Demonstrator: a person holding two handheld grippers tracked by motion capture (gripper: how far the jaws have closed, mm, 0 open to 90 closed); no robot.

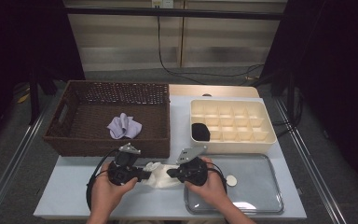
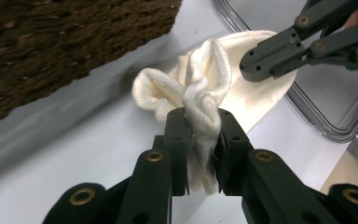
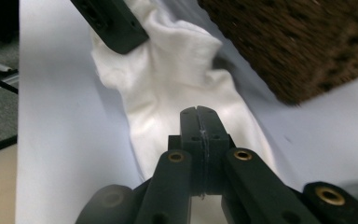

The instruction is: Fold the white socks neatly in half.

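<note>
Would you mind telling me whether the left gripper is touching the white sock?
Touching. In the left gripper view, the left gripper has its fingers clamped on a bunched fold of the white sock.

The desk carries a basket at ten o'clock, a divided box at two, a clear tray at five, and a white sock at six.

The sock in my left gripper is soft white knitted cloth, ribbed and matt. My jaws are matt black plastic with brass-coloured rivets, the same on my right gripper. The basket is rough brown wicker. The tray looks clear, glossy plastic; the divided box is smooth cream plastic.
</note>
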